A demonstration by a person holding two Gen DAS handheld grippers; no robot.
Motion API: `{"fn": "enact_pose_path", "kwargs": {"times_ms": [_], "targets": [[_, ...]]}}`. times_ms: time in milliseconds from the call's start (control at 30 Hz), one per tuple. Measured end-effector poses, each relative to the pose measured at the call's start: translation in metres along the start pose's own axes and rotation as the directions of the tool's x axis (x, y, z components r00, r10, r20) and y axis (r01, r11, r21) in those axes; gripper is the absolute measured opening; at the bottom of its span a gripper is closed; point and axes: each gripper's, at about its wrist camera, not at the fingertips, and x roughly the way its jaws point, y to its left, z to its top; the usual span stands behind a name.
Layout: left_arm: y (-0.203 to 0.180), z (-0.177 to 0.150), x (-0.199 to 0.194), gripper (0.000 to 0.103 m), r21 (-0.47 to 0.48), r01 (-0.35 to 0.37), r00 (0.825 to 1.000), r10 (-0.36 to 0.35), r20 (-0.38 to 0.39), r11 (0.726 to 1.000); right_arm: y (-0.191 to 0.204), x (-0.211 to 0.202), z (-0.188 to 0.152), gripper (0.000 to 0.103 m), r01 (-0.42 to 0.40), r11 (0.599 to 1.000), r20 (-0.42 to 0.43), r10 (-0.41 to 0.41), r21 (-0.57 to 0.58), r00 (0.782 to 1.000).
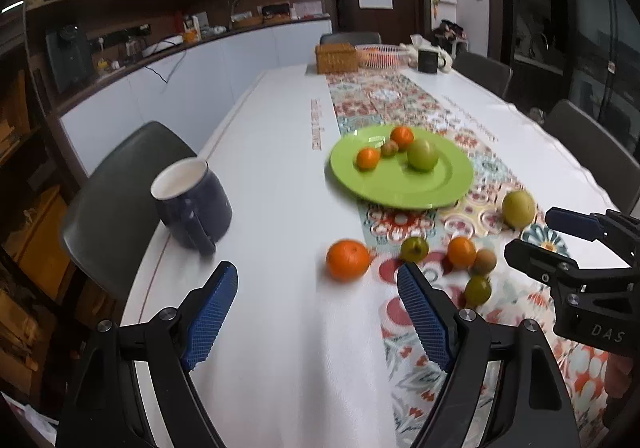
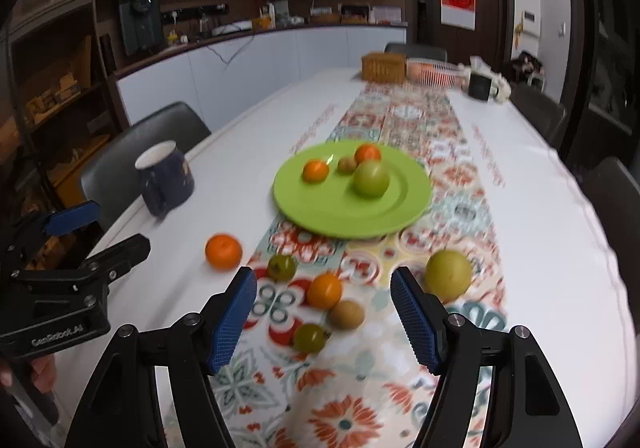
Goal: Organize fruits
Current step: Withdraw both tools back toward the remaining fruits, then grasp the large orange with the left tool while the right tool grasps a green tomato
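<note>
Nearest the right wrist camera, the right tool (image 2: 324,322) hangs with its blue ribbed pads spread wide and nothing between them, low over the patterned floral runner (image 2: 344,400) on the white-clothed bench (image 2: 560,248). The left tool (image 1: 318,314) is likewise spread and empty, over bare white cloth to the left of the runner.

Just ahead of the right tool lie the loose fruits: a small green-brown tomato-like fruit (image 2: 310,337), a brown oval kiwi (image 2: 346,314) touching or nearly touching a small orange mandarin (image 2: 324,290), and a second small green fruit (image 2: 281,267). A larger orange mandarin (image 2: 223,250) sits apart to the left on the white cloth, and a pale yellow-green round pear-like fruit (image 2: 448,274) lies to the right, just beside the right pad.

Farther on stands the round lime-green plate (image 2: 316,208), already carrying two small mandarins, a small brown fruit and a green apple (image 2: 371,178). A dark blue ceramic mug (image 2: 165,178) stands to its left, and a wicker box (image 2: 384,67) sits at the far end.

All these fruits look light and firm, but round and smooth, so they will probably roll at a nudge. Each is best taken across its widest middle, pads level, with gentle pressure; the kiwi and small green fruits likely bruise soonest.
</note>
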Motion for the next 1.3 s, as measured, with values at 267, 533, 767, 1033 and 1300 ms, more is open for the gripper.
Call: {"fn": "enact_pose_path", "kwargs": {"times_ms": [267,533,767,1033,1300], "targets": [[0.001,-0.012,0.031,0.082,0.078,0.020,0.998,-0.015,-0.055,0.997,0.007,0.024,-0.018,0.070,0.016,1.000,-0.090,-0.015,0.008,0.996],[0.000,-0.009,0.063,0.082,0.129,0.061,0.994,-0.049,-0.096,0.990,0.008,0.049,-0.030,0.069,0.043,0.999,-0.173,-0.038,0.022,0.984],[-0.009,0.000,0.095,0.082,0.147,0.101,0.988,-0.082,-0.134,0.984,0.002,0.066,-0.036,0.055,0.039,0.998,-0.230,-0.026,0.053,0.973],[-0.013,0.003,0.118,0.076,0.125,0.119,0.983,-0.099,-0.153,0.985,0.001,0.078,-0.038,0.041,0.029,0.998,-0.251,-0.017,0.046,0.968],[-0.020,0.001,0.127,0.042,0.119,0.153,0.975,-0.130,-0.181,0.981,0.002,0.078,-0.037,0.034,0.019,0.999,-0.238,-0.011,0.034,0.971]]}}
